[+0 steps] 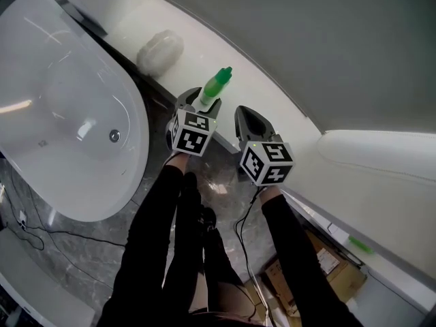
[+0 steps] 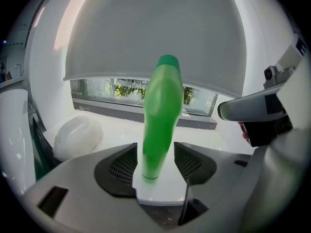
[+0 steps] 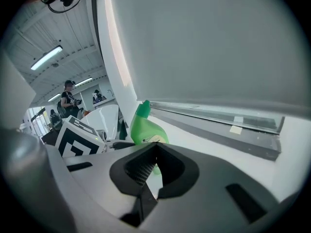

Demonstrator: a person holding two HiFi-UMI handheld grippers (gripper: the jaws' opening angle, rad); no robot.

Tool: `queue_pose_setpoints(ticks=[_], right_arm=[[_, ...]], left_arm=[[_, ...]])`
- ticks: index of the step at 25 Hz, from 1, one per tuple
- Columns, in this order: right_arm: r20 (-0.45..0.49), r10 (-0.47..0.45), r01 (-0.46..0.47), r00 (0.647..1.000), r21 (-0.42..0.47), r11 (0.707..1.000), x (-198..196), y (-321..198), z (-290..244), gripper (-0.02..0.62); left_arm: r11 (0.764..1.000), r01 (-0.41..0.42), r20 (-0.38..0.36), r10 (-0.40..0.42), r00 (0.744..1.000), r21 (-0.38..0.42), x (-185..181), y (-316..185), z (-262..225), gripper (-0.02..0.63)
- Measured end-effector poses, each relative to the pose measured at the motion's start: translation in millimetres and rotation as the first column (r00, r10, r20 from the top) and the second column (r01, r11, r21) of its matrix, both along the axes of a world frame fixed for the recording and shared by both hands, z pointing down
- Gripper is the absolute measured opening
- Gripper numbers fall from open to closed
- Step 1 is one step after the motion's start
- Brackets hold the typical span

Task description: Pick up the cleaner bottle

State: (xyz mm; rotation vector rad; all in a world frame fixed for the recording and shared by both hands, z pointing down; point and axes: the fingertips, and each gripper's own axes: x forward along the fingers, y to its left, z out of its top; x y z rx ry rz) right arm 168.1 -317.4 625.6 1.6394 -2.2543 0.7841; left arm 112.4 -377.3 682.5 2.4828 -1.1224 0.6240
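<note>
**Step in hand:** approach, just short of the grasp. The cleaner bottle (image 2: 161, 115) has not been picked up.

**Cleaner bottle:** stands upright on the white ledge (image 1: 197, 46) beside the bathtub (image 1: 61, 114). Translucent green plastic, glossy, with a flattened body that narrows to a neck and a darker green cap (image 2: 168, 61). Judged light and slightly yielding under pressure.

**Left gripper** (image 2: 154, 148)**:** jaws spread wide to either side of the bottle's lower body, with a gap showing on both sides. The pads are dark, with a fine mesh texture.

**Right gripper** (image 3: 154, 154)**:** jaws drawn together with nothing between them. It is parked just beside the bottle.

**Next move calls for:** closing the left jaws squarely on the narrow faces, low on the body. Grip should be firm enough for smooth plastic but should not tip the bottle. Then lift straight up.

**Surroundings:** smooth matte ledge; glossy white bathtub with rounded walls; a crumpled white bundle (image 1: 161, 50) further along the ledge, well apart.
</note>
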Motion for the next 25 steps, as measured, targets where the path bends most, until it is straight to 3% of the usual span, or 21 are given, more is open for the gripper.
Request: queue_pose_setpoints(ticks=[25], right_arm=[[-0.017,0.038,-0.038,0.999,-0.034,0.999,3.2,-9.2,42.9,0.002]], left_arm=[[0.998,-0.053,0.034,0.052,0.998,0.027,28.9,-26.6,26.7,0.216]])
